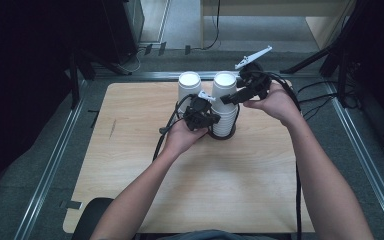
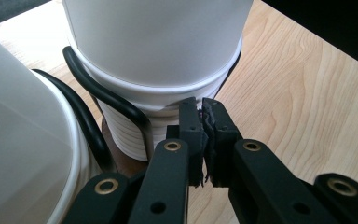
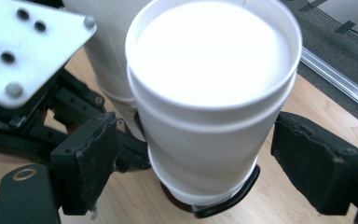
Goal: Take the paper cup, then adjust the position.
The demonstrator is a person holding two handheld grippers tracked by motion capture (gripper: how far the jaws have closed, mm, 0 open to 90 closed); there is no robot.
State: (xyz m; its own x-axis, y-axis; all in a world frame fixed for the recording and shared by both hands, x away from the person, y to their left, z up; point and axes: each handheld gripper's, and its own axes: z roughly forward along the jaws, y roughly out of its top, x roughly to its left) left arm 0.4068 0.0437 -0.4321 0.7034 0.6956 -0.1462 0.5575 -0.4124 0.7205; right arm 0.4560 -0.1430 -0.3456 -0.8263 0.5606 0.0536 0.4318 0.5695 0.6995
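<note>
Two cup stacks, two claws, far side of the table (image 1: 130, 165)

Right gripper (image 3: 191, 154) spread wide around the right cup stack (image 1: 224, 105), pads apart from it; left gripper (image 2: 203, 140) pressed together at its lower rims; wire holder (image 2: 107, 100) mostly hidden.

Two cup stacks (image 1: 224, 102) (image 1: 189, 86) are standing close together at the table's (image 1: 130, 165) far edge, blocking passage between them; the left gripper (image 1: 211, 116) is crowding the nearer stack's base; bare wood is lying open in front.

We see two tall stacks of white paper cups (image 1: 223, 102) – upright, side by side, in a black wire holder (image 2: 103, 95) at the table's far middle.
</note>
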